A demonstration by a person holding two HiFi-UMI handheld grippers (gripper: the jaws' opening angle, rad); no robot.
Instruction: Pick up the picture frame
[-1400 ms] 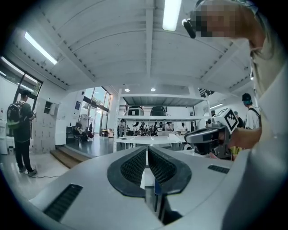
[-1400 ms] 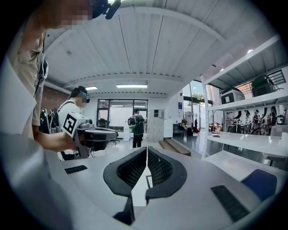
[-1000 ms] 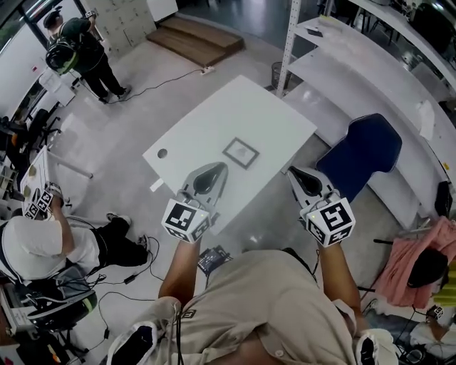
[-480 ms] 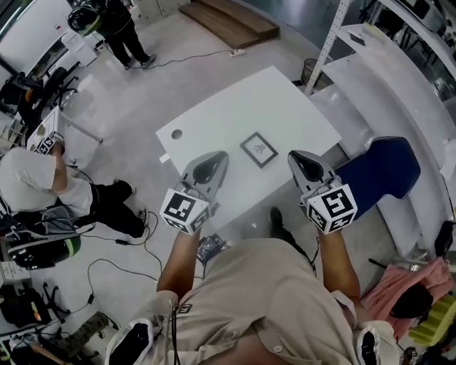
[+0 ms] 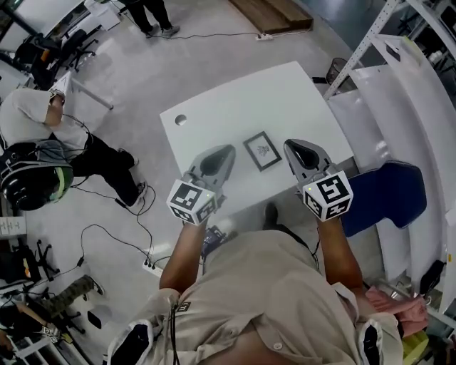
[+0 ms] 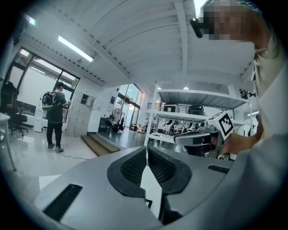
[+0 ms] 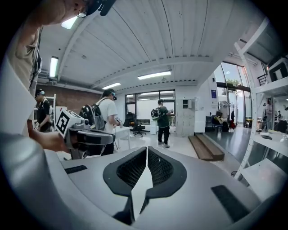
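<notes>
A small dark picture frame [image 5: 262,150] lies flat on the white table [image 5: 235,107], near its front edge. My left gripper [image 5: 222,152] hovers just left of the frame, jaws shut with nothing in them. My right gripper [image 5: 292,146] hovers just right of the frame, also shut and empty. In the left gripper view my left gripper [image 6: 147,157] points level across the room, with the right gripper [image 6: 202,137] at the right. In the right gripper view my right gripper [image 7: 147,157] points out over the room, and the left gripper [image 7: 83,134] shows at the left. The frame is in neither gripper view.
A round hole [image 5: 180,120] sits near the table's left corner. A blue chair [image 5: 381,196] stands right of the table, white shelving [image 5: 406,78] beyond it. A seated person [image 5: 43,125] and cables [image 5: 107,235] lie on the floor at left. Wooden steps [image 5: 274,14] are far behind.
The view has shifted toward the table. Both grippers have moved forward from in front of the table's near edge and now flank the picture frame. Both stay shut.
</notes>
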